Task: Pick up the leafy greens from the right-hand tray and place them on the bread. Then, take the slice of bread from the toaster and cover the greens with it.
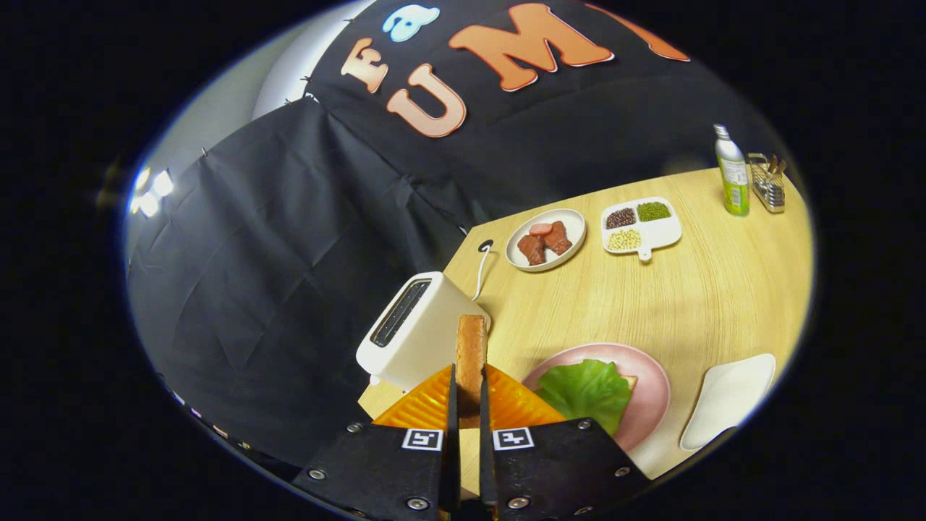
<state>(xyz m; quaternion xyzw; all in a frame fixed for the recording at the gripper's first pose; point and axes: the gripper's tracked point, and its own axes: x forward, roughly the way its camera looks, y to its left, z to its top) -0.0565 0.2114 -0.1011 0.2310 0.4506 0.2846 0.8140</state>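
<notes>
Gripper (469,405), lower centre of the frame: both fingers pressed against a slice of toasted bread (471,354), held on edge and rising just ahead of them. Left of the slice, a white toaster (416,329) on the wooden table (687,297). Lower right: a pink plate (647,383) bearing a green lettuce leaf (586,391); bread under the leaf barely visible. Far lower right, a white tray (727,398). Upper right: a plate of meat pieces (545,240), a divided dish of beans (640,226), a bottle (732,174).
</notes>
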